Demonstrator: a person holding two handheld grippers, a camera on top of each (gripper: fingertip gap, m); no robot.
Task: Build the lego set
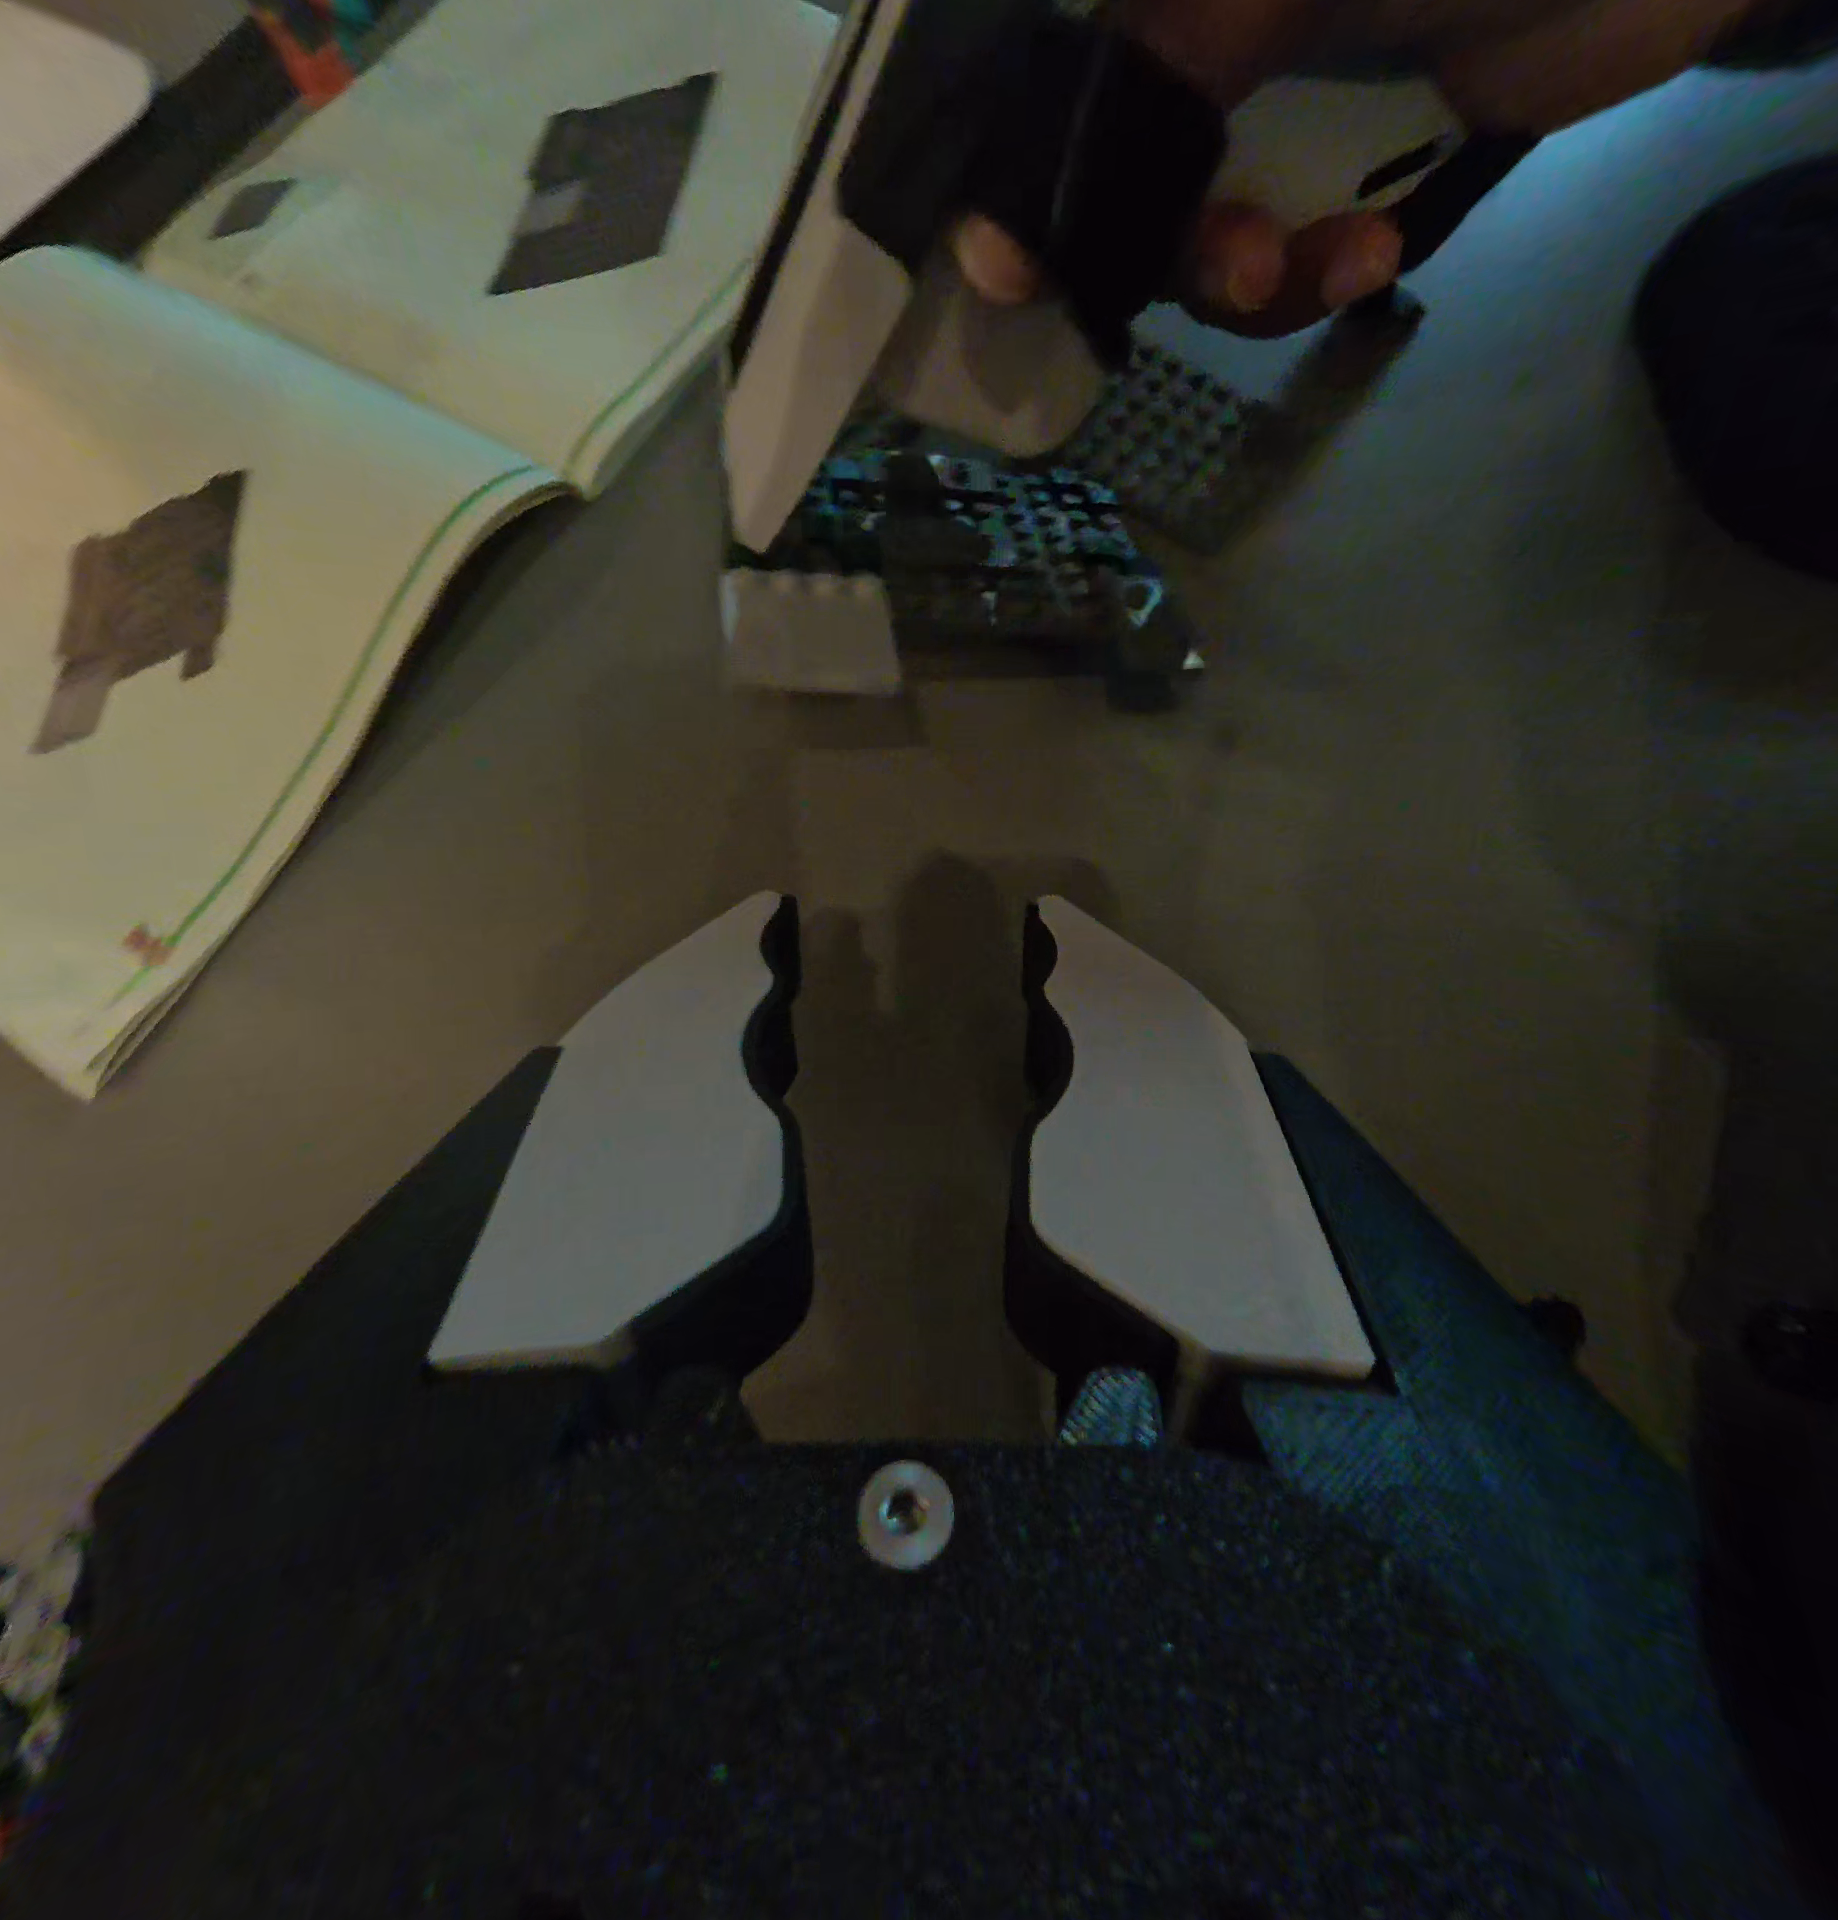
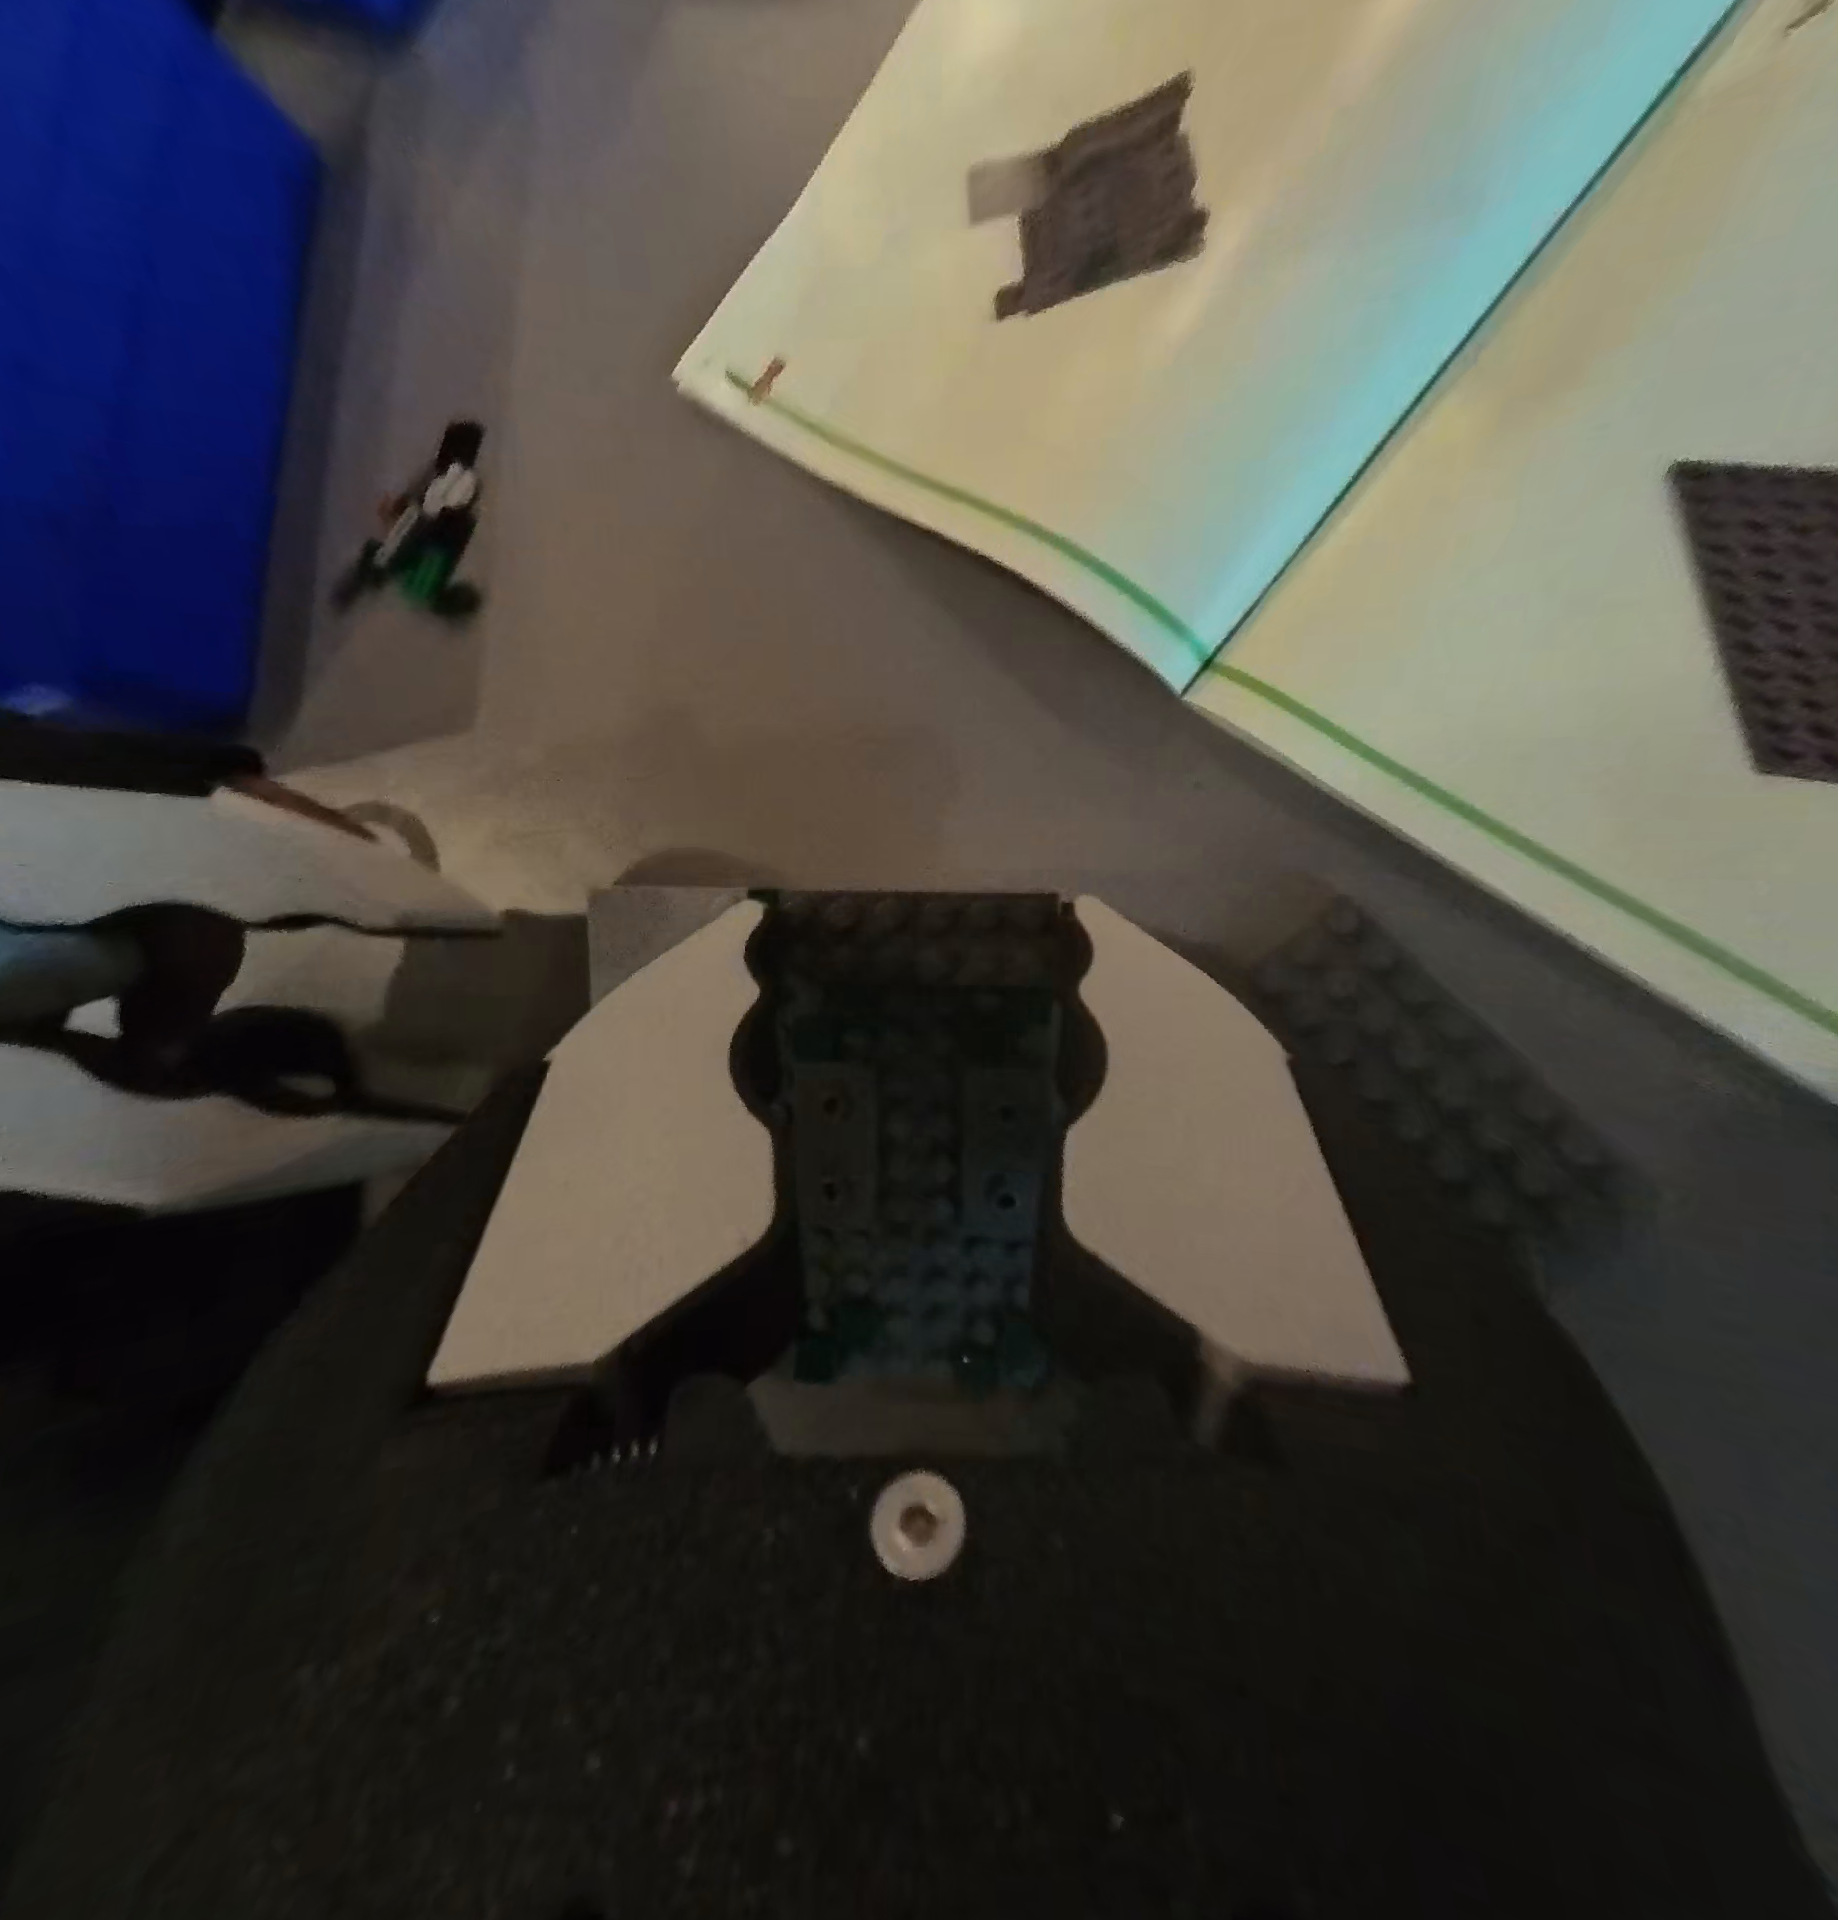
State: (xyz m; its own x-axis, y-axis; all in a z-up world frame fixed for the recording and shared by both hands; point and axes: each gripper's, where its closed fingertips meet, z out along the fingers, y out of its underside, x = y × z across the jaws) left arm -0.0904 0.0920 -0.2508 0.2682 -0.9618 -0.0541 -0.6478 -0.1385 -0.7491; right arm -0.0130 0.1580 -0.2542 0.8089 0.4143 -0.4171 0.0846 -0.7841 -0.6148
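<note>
A dark studded lego assembly (image 1: 1019,551) lies on the grey table with a light grey brick (image 1: 811,639) at its near left corner. It partly rests on a grey studded baseplate (image 1: 1175,436). My right gripper (image 1: 894,483), held by a hand (image 1: 1279,249), comes down from above. In the right wrist view my right gripper (image 2: 913,914) has its fingers against both long sides of the assembly (image 2: 915,1174), which fills the gap. The grey brick (image 2: 629,935) and baseplate (image 2: 1414,1081) show beside it. My left gripper (image 1: 907,909) is open and empty, short of the assembly.
An open instruction booklet (image 1: 271,520) lies at the left of the assembly and also shows in the right wrist view (image 2: 1310,364). A blue box (image 2: 104,364) and a small lego figure (image 2: 427,520) lie farther off. A dark round object (image 1: 1777,364) sits at the right. Measured from the fingertips, the small lego figure (image 2: 427,520) is 20 cm or so from the left gripper and 25 cm from the right.
</note>
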